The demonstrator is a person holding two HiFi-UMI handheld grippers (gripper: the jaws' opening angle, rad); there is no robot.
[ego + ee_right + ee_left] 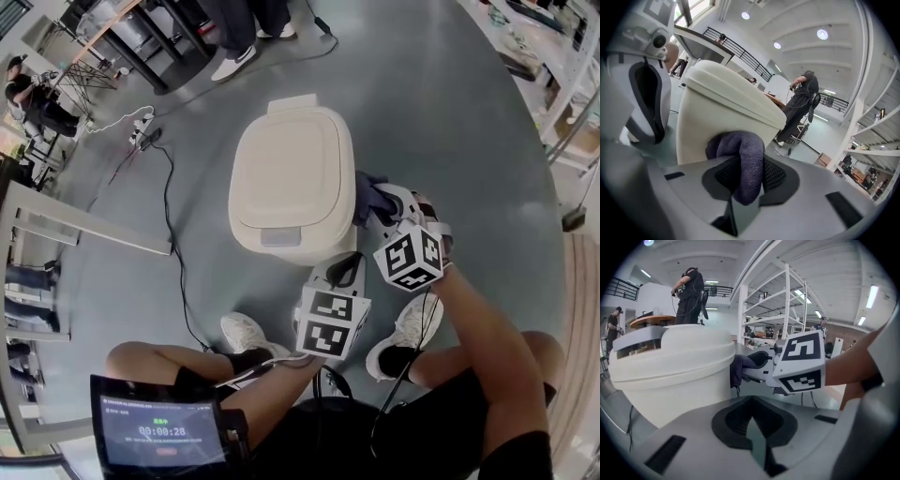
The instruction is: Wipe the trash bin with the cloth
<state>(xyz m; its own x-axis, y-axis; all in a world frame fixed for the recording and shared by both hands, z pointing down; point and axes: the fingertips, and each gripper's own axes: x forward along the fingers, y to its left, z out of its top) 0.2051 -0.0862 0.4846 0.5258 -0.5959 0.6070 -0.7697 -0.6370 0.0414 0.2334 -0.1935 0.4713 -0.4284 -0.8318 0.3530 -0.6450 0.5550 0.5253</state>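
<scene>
Your right gripper (745, 187), clamped on the purple cloth (743, 157), holds it against the trash bin (291, 178) side; with your left gripper (752, 427) closed and empty, hard pushing may shift the unsteadied bin.

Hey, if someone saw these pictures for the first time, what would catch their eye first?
Probably the big cream trash bin on the grey floor, mid-frame in the head view. Next, the purple cloth clamped in the right gripper and held against the bin's side, with the left gripper shut and empty just beside it.
</scene>
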